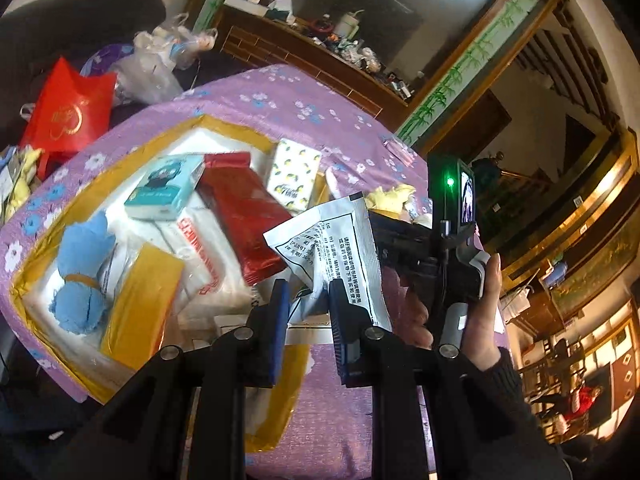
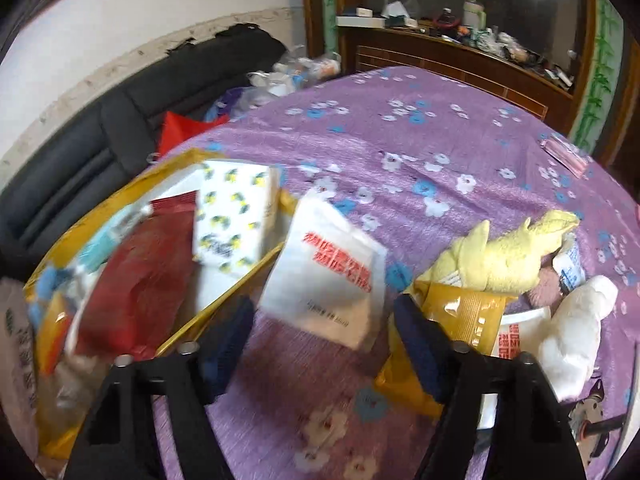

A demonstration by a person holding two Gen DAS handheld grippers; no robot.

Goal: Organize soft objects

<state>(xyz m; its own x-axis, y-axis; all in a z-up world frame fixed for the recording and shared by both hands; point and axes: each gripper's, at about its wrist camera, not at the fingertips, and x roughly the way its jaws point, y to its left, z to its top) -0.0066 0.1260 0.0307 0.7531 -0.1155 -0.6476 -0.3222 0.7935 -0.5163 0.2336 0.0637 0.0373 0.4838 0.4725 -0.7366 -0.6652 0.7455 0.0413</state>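
My left gripper (image 1: 308,296) is shut on a white printed packet (image 1: 336,248) and holds it above the near edge of a white box with yellow tape (image 1: 40,264). The box holds a red foil pouch (image 1: 244,216), a teal tissue pack (image 1: 164,188), a lemon-print tissue pack (image 1: 294,172), a blue cloth (image 1: 80,276) and a yellow packet (image 1: 140,304). My right gripper (image 2: 324,336) is open above the purple cloth; the white packet (image 2: 324,268) with red print shows between its fingers, tilted beside the box (image 2: 224,300). A yellow pouch (image 2: 448,328) lies by its right finger.
A purple flowered cloth (image 2: 400,140) covers the table. A yellow plush (image 2: 516,256) and a white plush (image 2: 572,332) lie at the right. A red bag (image 1: 68,108) and plastic bags (image 1: 152,64) sit beyond the table's far left. A pink item (image 2: 564,156) lies far right.
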